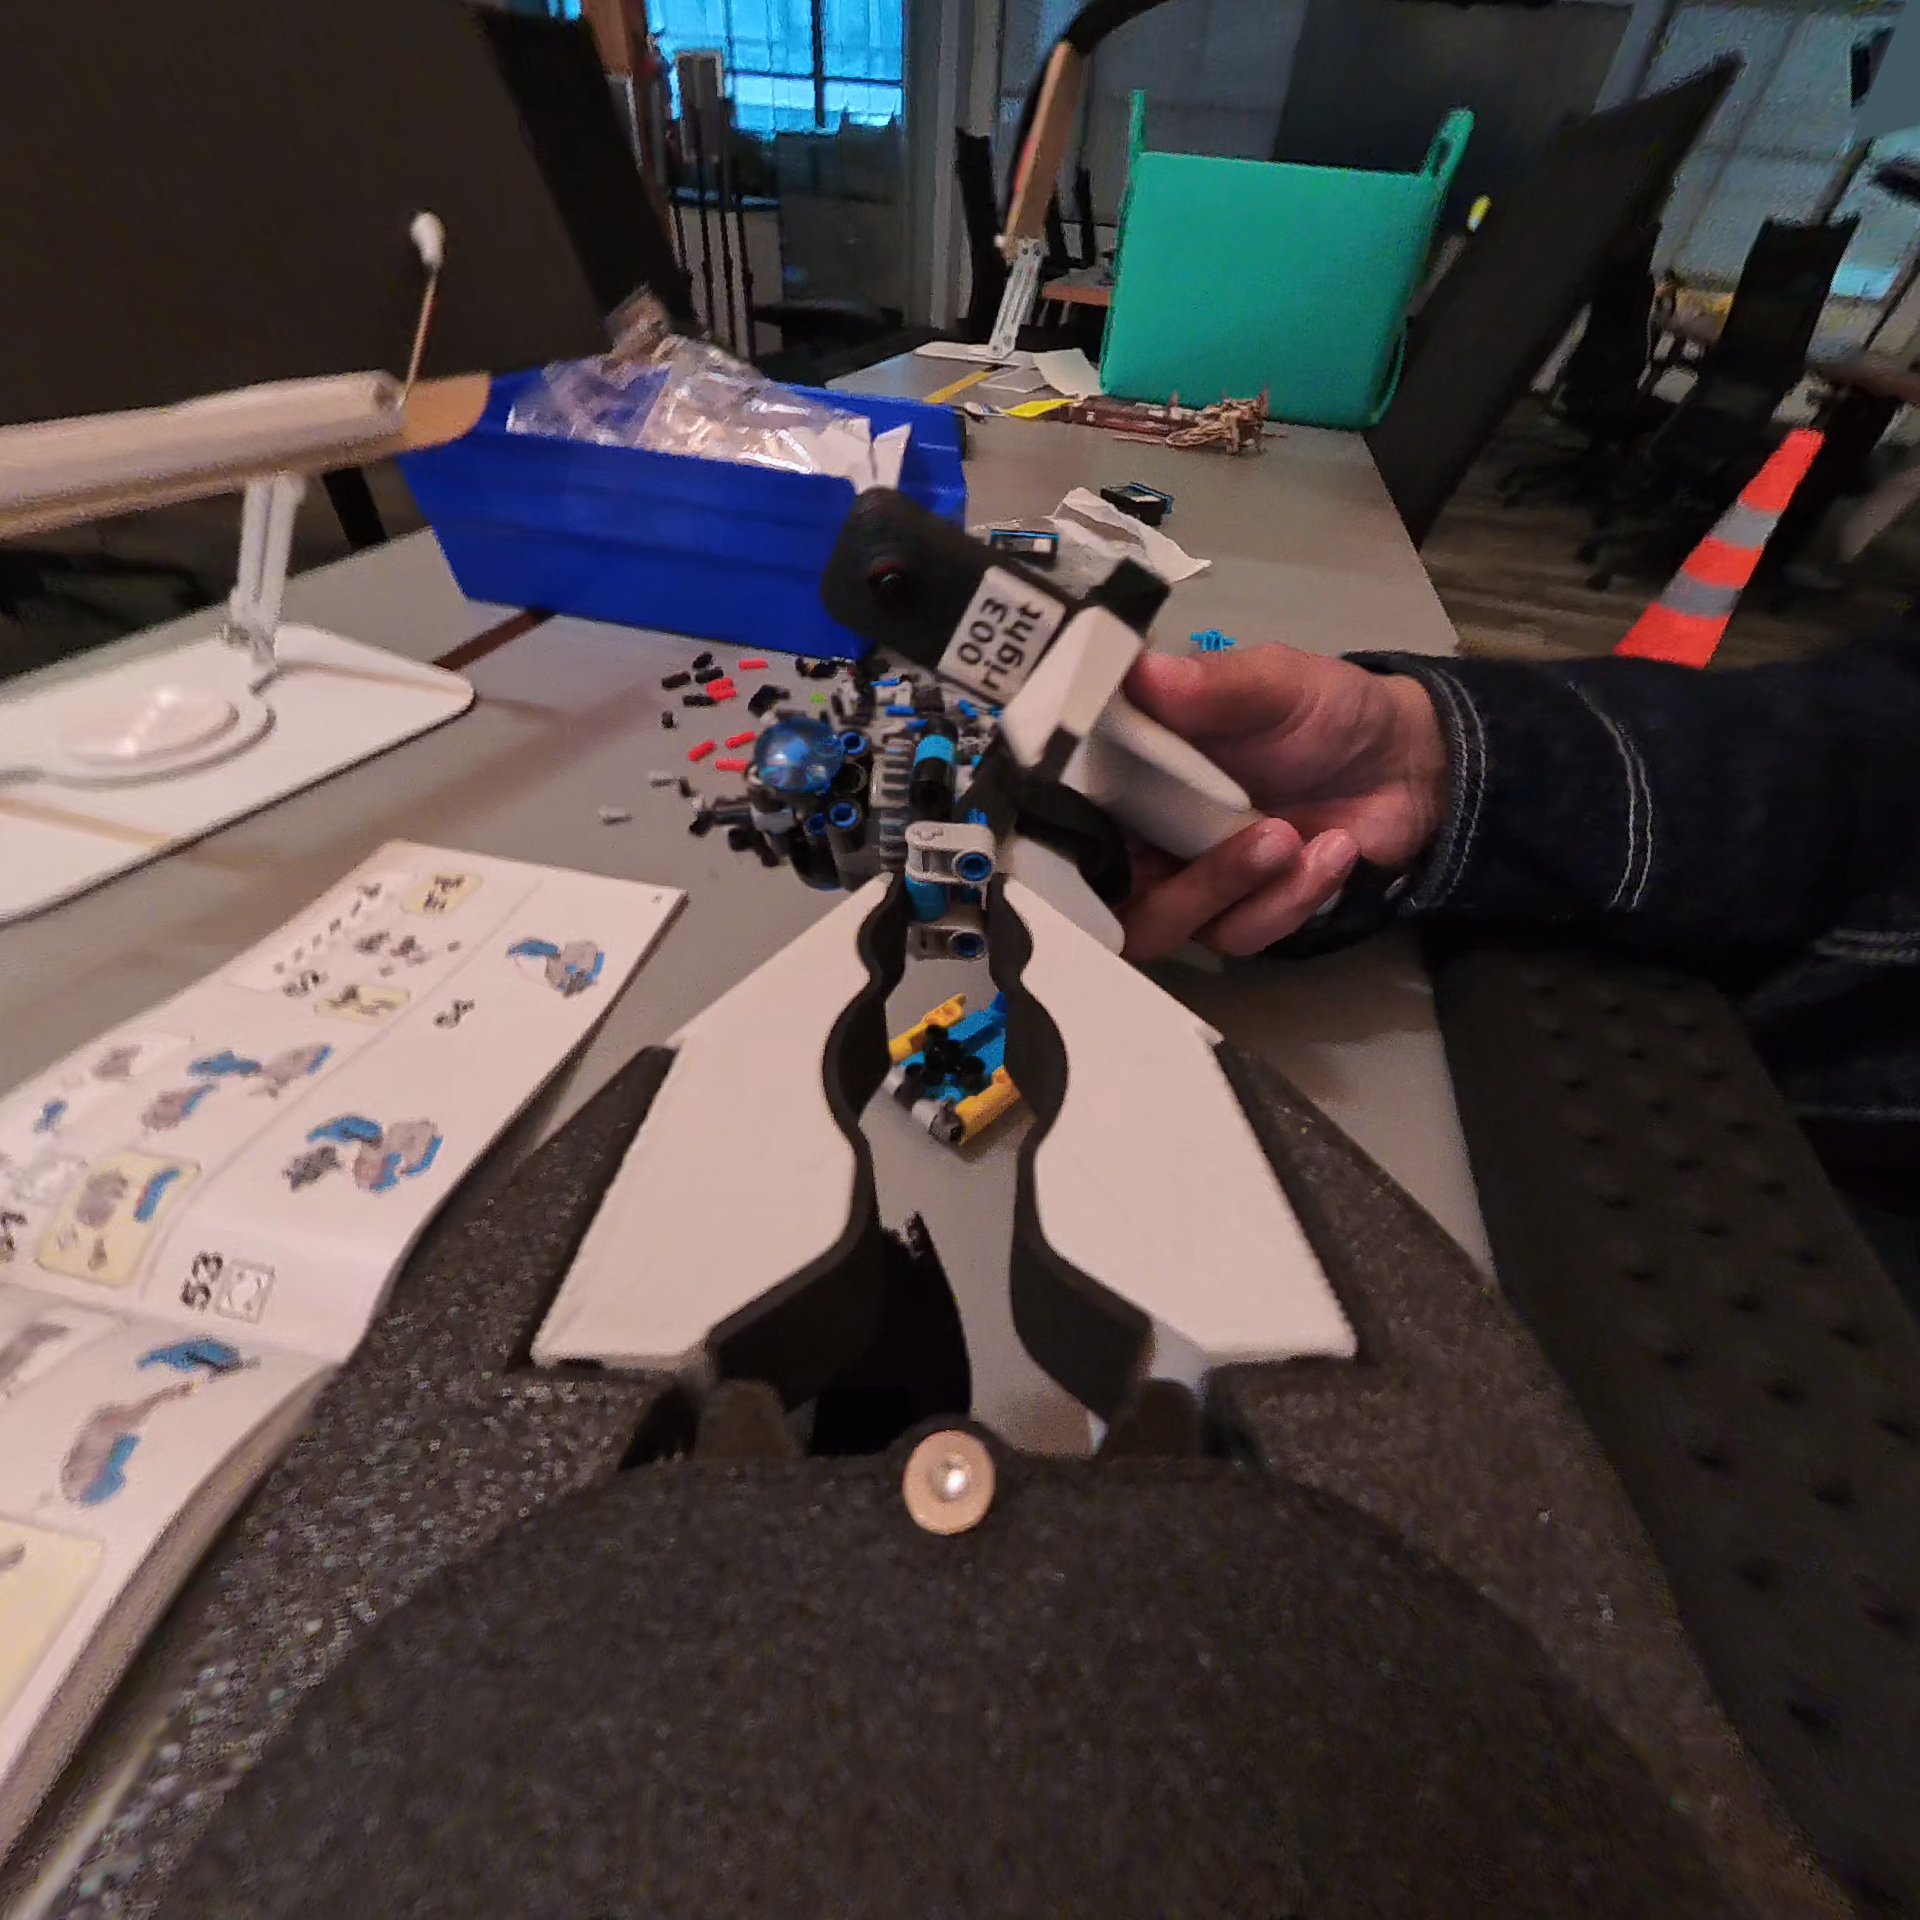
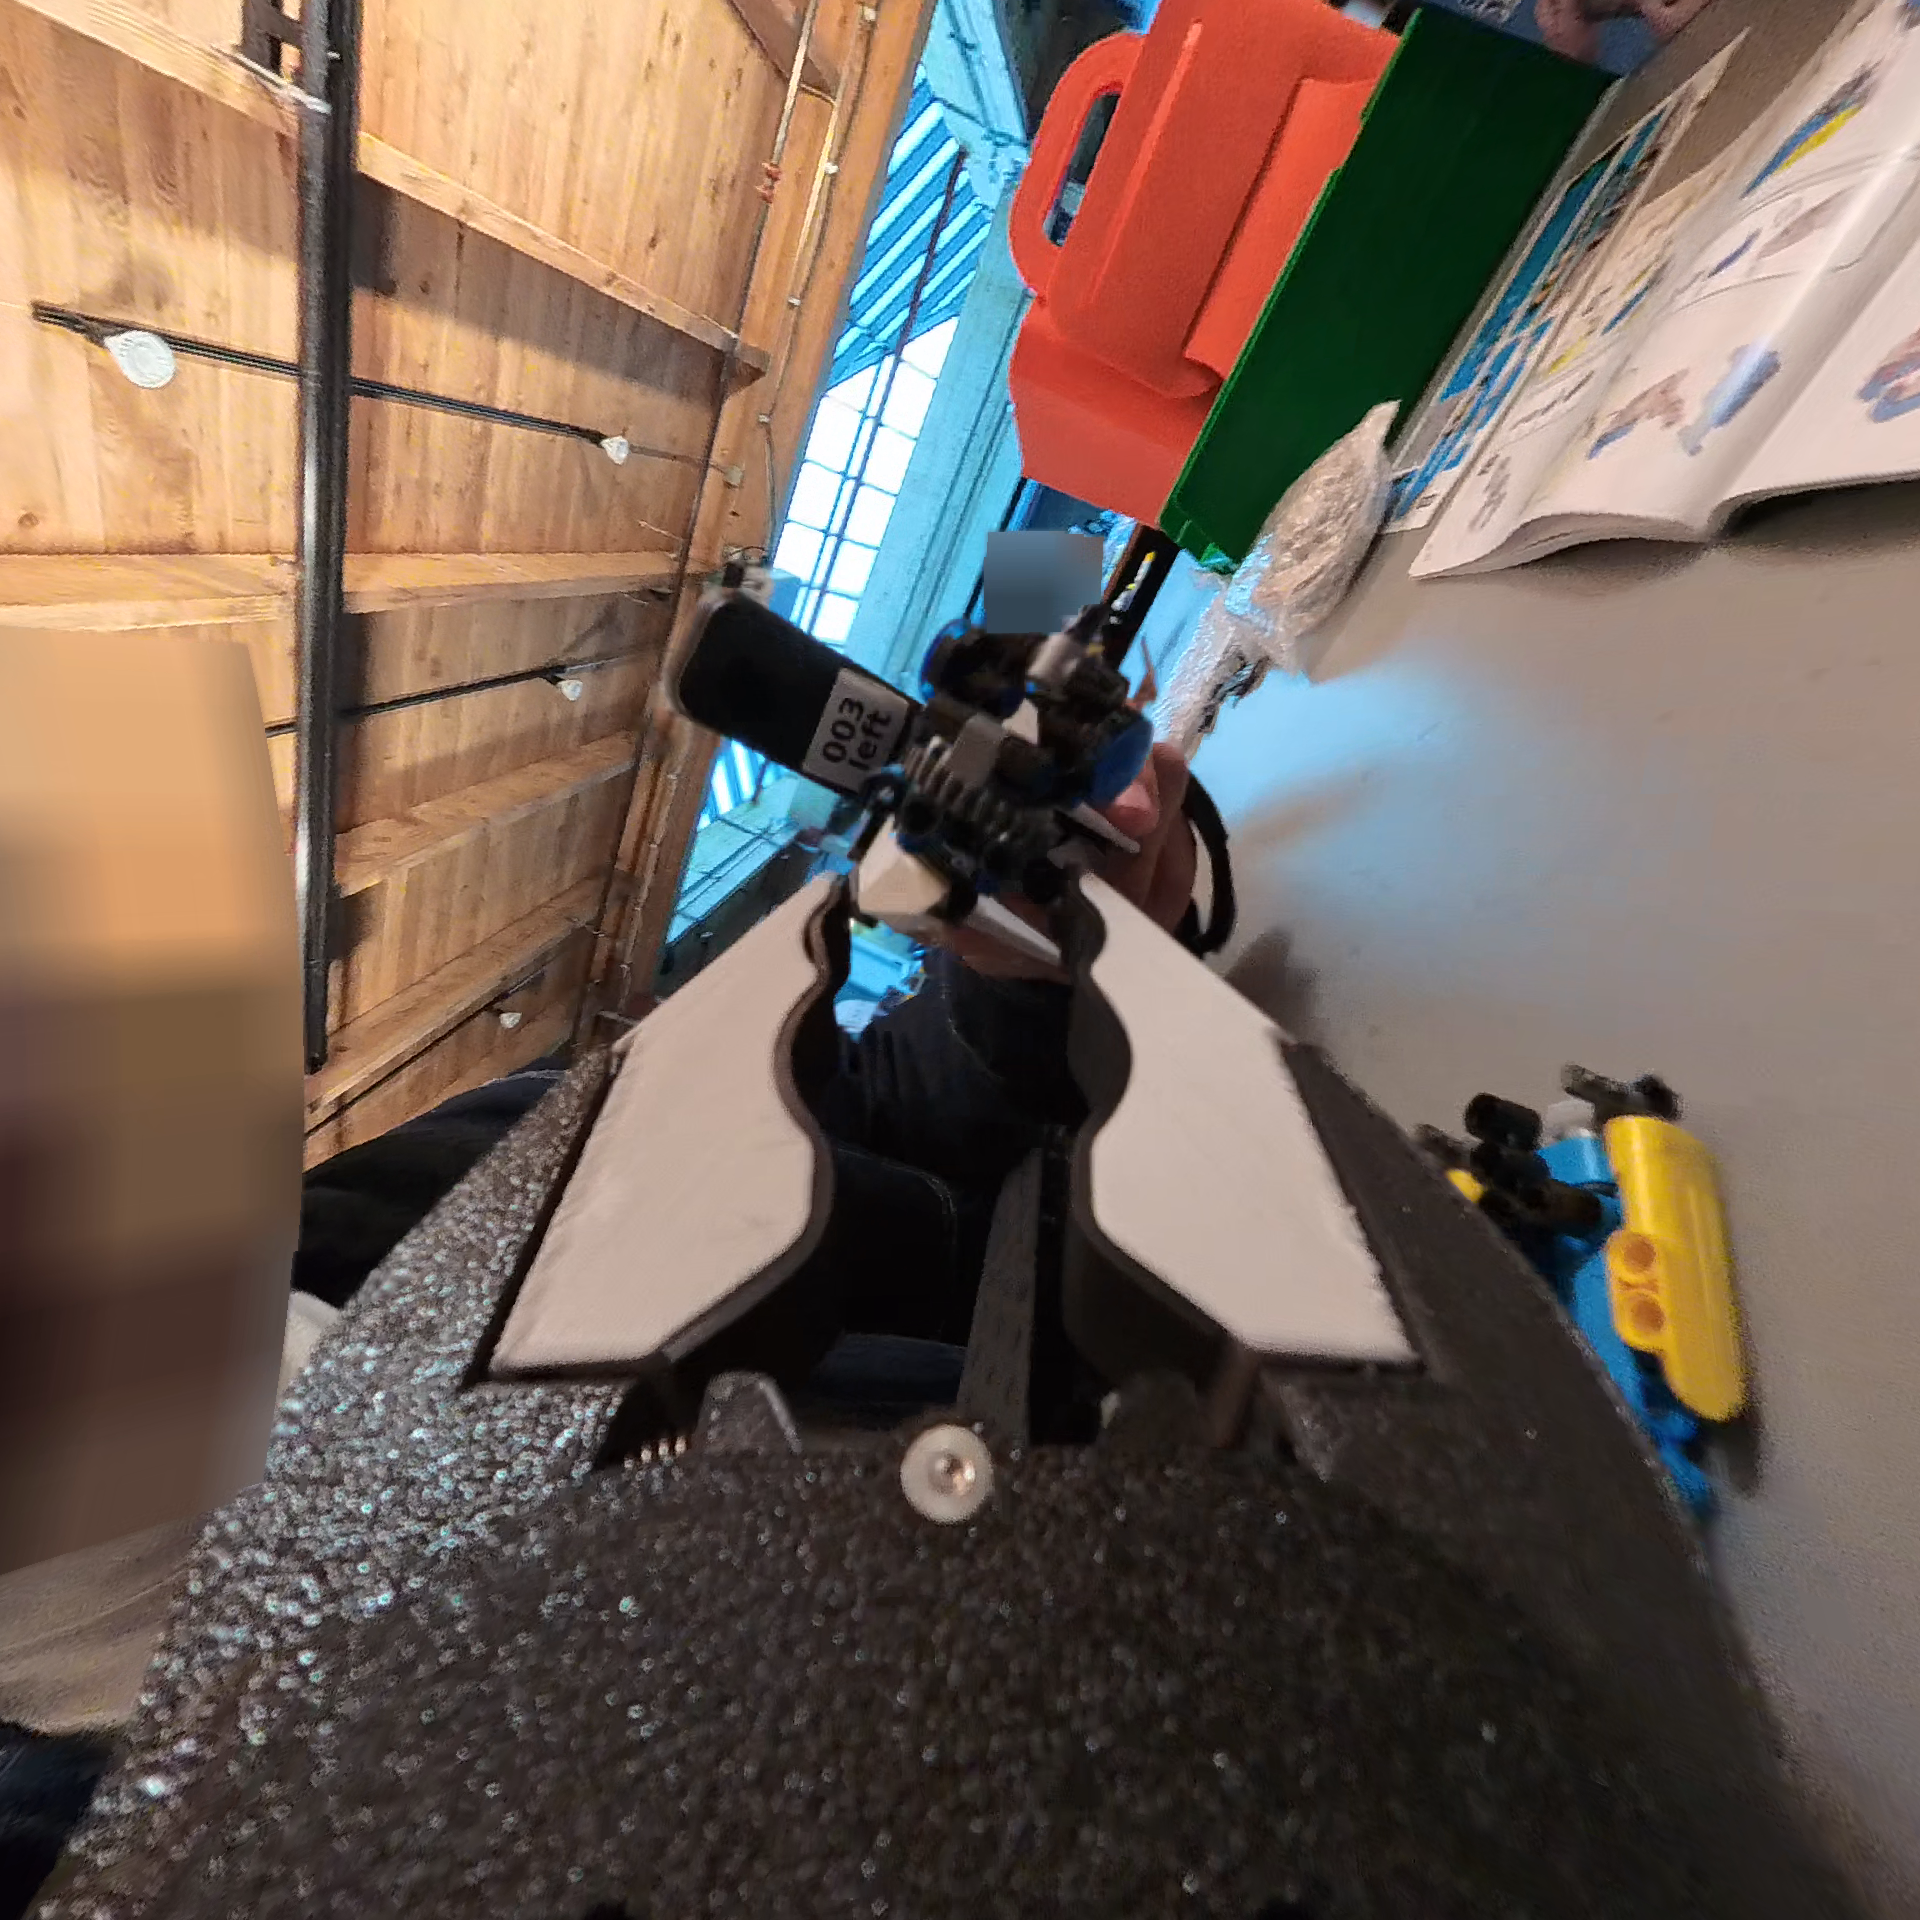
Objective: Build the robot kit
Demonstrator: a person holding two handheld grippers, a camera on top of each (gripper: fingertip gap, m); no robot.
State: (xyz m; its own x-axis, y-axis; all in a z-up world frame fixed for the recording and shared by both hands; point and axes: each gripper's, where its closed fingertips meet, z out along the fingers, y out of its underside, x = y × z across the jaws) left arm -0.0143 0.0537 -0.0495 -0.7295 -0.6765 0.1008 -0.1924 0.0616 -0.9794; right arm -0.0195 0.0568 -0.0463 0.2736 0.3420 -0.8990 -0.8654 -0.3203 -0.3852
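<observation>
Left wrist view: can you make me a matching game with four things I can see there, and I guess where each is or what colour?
Things:
1. bin with plastic bags
2. traffic cone
3. instruction booklet
4. grey and blue brick assembly

Matches:
A. lying open, on the left
B. blue
C. between the fingertips of the left gripper
D. orange with grey stripes

Pairs: 1-B, 2-D, 3-A, 4-C
</observation>
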